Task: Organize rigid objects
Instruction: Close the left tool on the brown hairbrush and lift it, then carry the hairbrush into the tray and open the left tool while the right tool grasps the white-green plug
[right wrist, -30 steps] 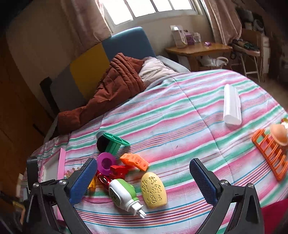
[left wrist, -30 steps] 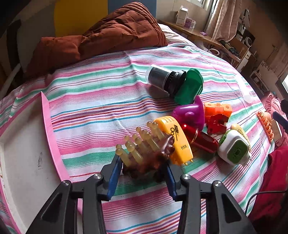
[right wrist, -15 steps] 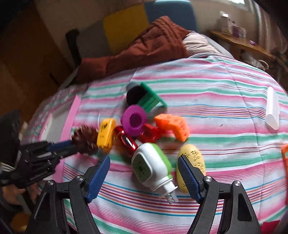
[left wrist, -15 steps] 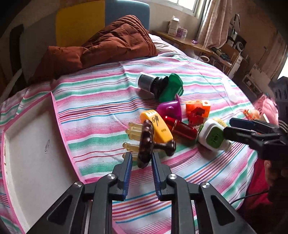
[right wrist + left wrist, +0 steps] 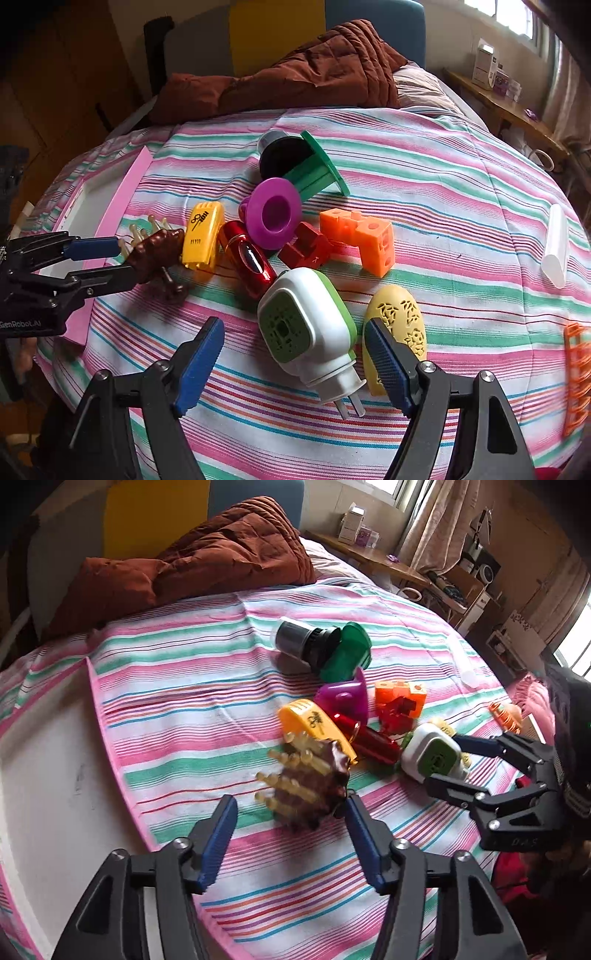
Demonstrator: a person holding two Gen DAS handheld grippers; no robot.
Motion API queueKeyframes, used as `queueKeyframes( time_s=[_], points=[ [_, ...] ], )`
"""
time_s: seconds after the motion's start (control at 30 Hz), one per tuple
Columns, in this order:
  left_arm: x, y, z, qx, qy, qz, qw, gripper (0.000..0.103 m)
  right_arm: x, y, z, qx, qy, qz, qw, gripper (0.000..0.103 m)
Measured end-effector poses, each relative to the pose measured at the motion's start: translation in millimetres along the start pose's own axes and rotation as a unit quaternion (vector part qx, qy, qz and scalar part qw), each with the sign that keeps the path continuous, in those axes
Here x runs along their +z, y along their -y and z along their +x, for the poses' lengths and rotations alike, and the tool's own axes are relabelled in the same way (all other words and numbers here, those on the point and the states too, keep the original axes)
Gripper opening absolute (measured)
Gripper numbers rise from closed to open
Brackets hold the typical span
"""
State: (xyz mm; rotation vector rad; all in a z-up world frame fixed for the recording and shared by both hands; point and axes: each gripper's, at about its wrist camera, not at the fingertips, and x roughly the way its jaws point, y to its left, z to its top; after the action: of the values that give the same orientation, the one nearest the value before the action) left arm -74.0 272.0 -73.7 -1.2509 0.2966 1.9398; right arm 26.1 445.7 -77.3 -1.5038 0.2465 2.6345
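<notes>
we are mid-pick: our left gripper (image 5: pixel 288 830) jaws are opening around the brown hair brush (image 5: pixel 306 794) on the bed, while our right gripper (image 5: pixel 295 354) jaws, wide, straddle the white-green plug-in (image 5: pixel 306 328), needing closure next.

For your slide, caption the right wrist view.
Right gripper open around white-and-green plug-in device amid plastic toys on striped bedspread.

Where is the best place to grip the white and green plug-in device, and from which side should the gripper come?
Probably grip the plug-in device across its broad white body, coming from above with the right gripper, one finger on each side. It lies tilted, its prongs pointing toward the camera; those look too thin.
</notes>
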Motion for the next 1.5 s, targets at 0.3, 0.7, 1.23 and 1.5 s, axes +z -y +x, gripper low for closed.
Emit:
queueKeyframes(
  time_s=[0.3,0.7,1.23,1.5],
  points=[
    [14,10,28,0.015,-0.008,0.028,0.9995,0.053,0,-3,7,-0.009,-0.003,-0.004,1.000,0.079],
    [-13,14,0,-0.001,0.028,0.020,0.9994,0.044,-4,-9,17,-0.031,-0.011,-0.025,0.999,0.058],
    [-46,-51,-113,0.076,0.131,-0.090,0.9843,0.044,-8,-18,28,-0.048,-0.024,-0.022,0.998,0.049],
    [-57,-129,-126,0.170,0.120,-0.147,0.9670,0.044,-10,-18,28,-0.053,-0.021,-0.026,0.998,0.049]
  ],
)
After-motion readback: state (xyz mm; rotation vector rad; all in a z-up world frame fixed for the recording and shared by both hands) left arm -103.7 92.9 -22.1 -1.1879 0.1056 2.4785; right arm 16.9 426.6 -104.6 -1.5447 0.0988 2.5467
